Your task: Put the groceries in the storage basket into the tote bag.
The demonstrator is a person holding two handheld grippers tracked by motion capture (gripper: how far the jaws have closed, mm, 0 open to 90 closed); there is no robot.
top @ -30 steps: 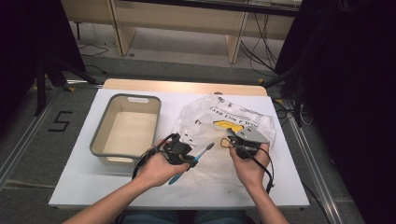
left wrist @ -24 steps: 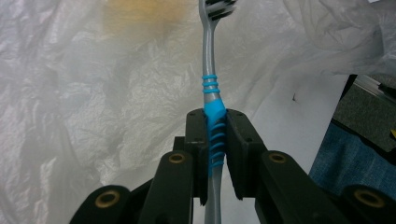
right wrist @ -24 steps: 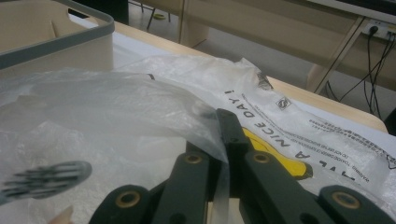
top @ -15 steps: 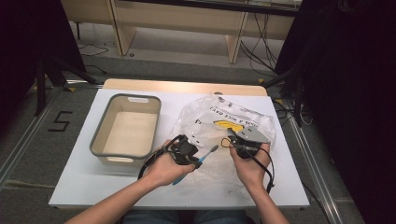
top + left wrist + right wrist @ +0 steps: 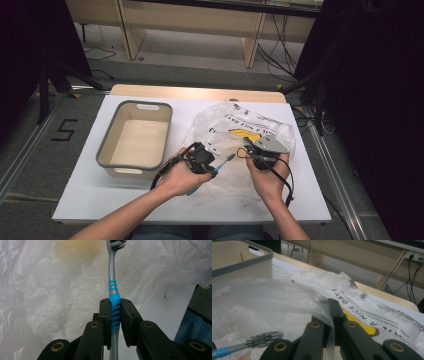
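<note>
Left gripper [image 5: 216, 166] has its jaws pinched on the toothbrush [image 5: 113, 293], gripping the blue ribbed part of the handle. The head sticks out well ahead of the jaws, and the rest of the handle runs back between them toward my hand. That leaves a long free end to lead with, which looks right for poking it into a bag mouth.

Right gripper [image 5: 251, 154] has its jaws pressed together on a fold of the bag [image 5: 287, 295]. The film comes up out of the jaws and drapes to the left of them, so the top layer is lifted off the lower one. I read that as holding the mouth open; I can't see the opening itself clearly.

In the right gripper view the brush head [image 5: 264, 337] sits low and left of those jaws, near the lifted film but apart from it. Not inside the bag yet, as far as I can tell.

The bin [image 5: 134, 140] stands on the worktop [image 5: 90, 200] beyond my left hand, well apart from both jaws and holding nothing I can see.

My guess at the step: bagging the toothbrush, insertion not yet started. Risk is thin film slipping out of the right jaws.
</note>
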